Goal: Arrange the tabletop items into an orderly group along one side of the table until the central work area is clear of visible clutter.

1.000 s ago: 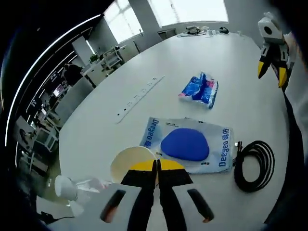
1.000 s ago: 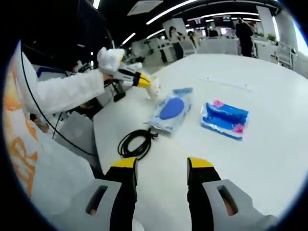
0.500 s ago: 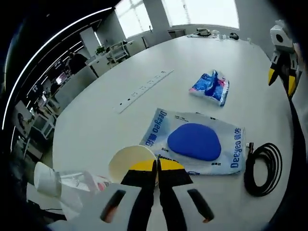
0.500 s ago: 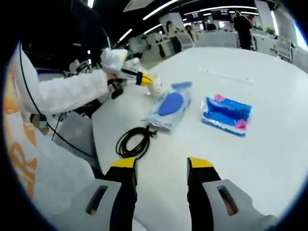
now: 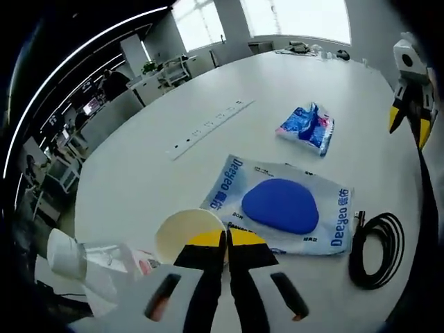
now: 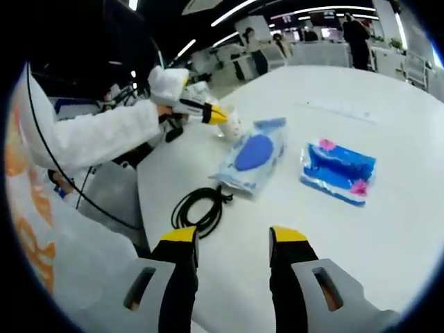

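Paper cup [image 5: 186, 231] sits at the near table edge, rim pinched between the left gripper [image 5: 225, 239] jaws, which are closed on it. Versus 1 s ago: same grip on the cup, the crumpled plastic bottle [image 5: 90, 258] beside it looks a bit further left in the left gripper view, though the camera has shifted too; right gripper view has drifted, cable and packs sit slightly lower and further right in it.

Left arm in a white sleeve [image 6: 97, 135], gloved hand [image 6: 166, 83] reaching out over the table corner. Right gripper [image 6: 234, 241] hovers above the white table [image 5: 361, 111], jaws spread apart, nothing between them, well apart from everything.

Count: 1 cup, 1 bottle, 1 white-and-blue Deeyeo pack [image 5: 281, 206] just beyond the cup, 1 small blue-pink packet [image 5: 306, 126] further out, 1 coiled black cable [image 5: 377, 248] beside the Deeyeo pack, 1 socket strip [image 5: 210, 125] set in the tabletop.
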The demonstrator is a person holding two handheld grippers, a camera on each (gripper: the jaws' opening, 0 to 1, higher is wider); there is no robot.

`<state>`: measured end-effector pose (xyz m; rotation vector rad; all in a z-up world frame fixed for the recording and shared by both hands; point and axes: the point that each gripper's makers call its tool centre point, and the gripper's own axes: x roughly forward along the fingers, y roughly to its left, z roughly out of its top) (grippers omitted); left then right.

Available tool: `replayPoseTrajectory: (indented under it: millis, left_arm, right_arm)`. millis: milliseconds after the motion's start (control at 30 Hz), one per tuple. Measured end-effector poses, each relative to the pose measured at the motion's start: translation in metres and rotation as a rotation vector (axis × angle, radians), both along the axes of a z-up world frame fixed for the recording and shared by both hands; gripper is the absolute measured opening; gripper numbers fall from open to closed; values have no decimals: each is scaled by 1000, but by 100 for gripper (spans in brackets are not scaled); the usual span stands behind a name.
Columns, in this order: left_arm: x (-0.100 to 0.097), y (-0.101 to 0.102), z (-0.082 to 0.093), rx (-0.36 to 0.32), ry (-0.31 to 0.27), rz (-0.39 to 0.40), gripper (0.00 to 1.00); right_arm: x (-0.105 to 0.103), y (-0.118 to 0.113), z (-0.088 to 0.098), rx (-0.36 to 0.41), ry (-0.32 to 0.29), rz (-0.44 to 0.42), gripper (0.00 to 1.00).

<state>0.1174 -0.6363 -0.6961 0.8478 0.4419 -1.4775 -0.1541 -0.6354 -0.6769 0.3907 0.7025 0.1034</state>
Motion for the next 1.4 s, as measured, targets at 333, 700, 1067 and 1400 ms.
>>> replayPoseTrajectory:
  millis: [333,700,1067,1400]
  left_arm:
    - [6,8,10,11,-21,64,22]
    - [-16,36,25,-39,35,167,34]
    - [-36,77,26,-44,87,278,38]
    - [-43,106,38,-96,136,404,43]
  right_arm:
    - [-11,-6,-1,-3,0,-24,39]
    - [-16,-5,3,-2,-29,-55,39]
    - [-24,-2,4,7,-54,-68,39]
    - [-35,1,-3,14,-53,-81,39]
